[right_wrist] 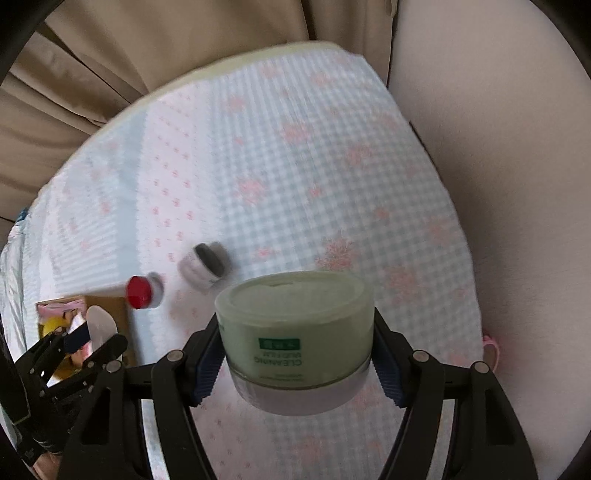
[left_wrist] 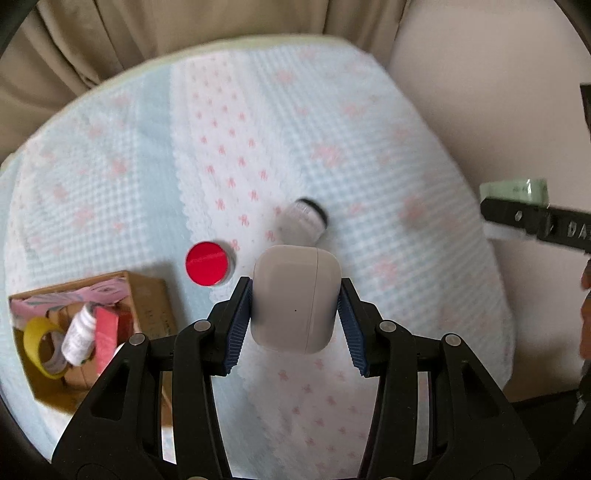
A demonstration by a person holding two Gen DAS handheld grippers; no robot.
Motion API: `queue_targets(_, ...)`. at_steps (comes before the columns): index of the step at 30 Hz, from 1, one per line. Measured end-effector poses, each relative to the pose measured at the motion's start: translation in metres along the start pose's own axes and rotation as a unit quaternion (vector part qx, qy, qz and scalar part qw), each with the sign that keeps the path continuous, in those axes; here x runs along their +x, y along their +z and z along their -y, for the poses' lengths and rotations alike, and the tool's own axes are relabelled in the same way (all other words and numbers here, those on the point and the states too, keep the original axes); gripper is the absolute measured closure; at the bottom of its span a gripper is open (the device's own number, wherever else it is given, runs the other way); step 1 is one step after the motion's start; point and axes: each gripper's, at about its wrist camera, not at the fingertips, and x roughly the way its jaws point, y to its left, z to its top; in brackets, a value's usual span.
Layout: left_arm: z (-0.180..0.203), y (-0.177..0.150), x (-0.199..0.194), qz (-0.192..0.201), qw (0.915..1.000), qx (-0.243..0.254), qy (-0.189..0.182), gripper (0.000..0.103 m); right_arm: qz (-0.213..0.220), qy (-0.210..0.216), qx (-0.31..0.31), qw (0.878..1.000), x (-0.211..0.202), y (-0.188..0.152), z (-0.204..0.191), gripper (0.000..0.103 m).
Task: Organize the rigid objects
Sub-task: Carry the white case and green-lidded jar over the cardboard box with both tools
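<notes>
My left gripper (left_wrist: 295,301) is shut on a white earbud case (left_wrist: 293,299), held above the cloth-covered table (left_wrist: 369,110). The right gripper (right_wrist: 297,345) is shut on a pale green round jar (right_wrist: 295,332) with a printed label, also lifted off the table. A small red-capped jar (left_wrist: 207,268) stands on the cloth, and a white bottle with a black cap (left_wrist: 304,221) lies on its side beside it. Both show in the right wrist view too: the red-capped jar (right_wrist: 142,292) and the white bottle (right_wrist: 205,266). The left gripper with the case (right_wrist: 94,332) appears at that view's lower left.
An open cardboard box (left_wrist: 147,295) at the left holds a yellow tape roll (left_wrist: 38,341), a white bottle (left_wrist: 79,332) and a red block (left_wrist: 107,338). Beige curtains (left_wrist: 110,33) hang behind the table; a pale wall (left_wrist: 480,92) is at right. The right gripper's finger (left_wrist: 535,219) enters from the right.
</notes>
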Motion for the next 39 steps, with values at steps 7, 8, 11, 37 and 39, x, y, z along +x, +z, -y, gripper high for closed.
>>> queue_targets(7, 0.002, -0.013, -0.085, 0.066, 0.9976, -0.021, -0.005, 0.060, 0.043, 0.033, -0.035, 0.998, -0.062, -0.022, -0.034, 0.037)
queue_targets(8, 0.000, -0.015, -0.094, 0.073, 0.9970, -0.026, -0.005, 0.060, 0.050, 0.040, -0.045, 0.997, -0.072, -0.025, -0.042, 0.036)
queue_targets(11, -0.010, -0.023, -0.126, 0.095, 0.9942, -0.049, -0.004, 0.060, 0.065, 0.054, -0.069, 0.994, -0.091, -0.033, -0.062, 0.037)
queue_targets(37, -0.193, -0.118, -0.249, 0.140, 0.9860, -0.086, 0.030, 0.060, 0.102, 0.124, -0.150, 0.976, -0.143, -0.091, -0.298, 0.037)
queue_targets(39, -0.214, -0.120, -0.250, 0.133, 0.9879, -0.077, 0.021, 0.060, 0.098, 0.118, -0.136, 0.979, -0.139, -0.095, -0.322, 0.037)
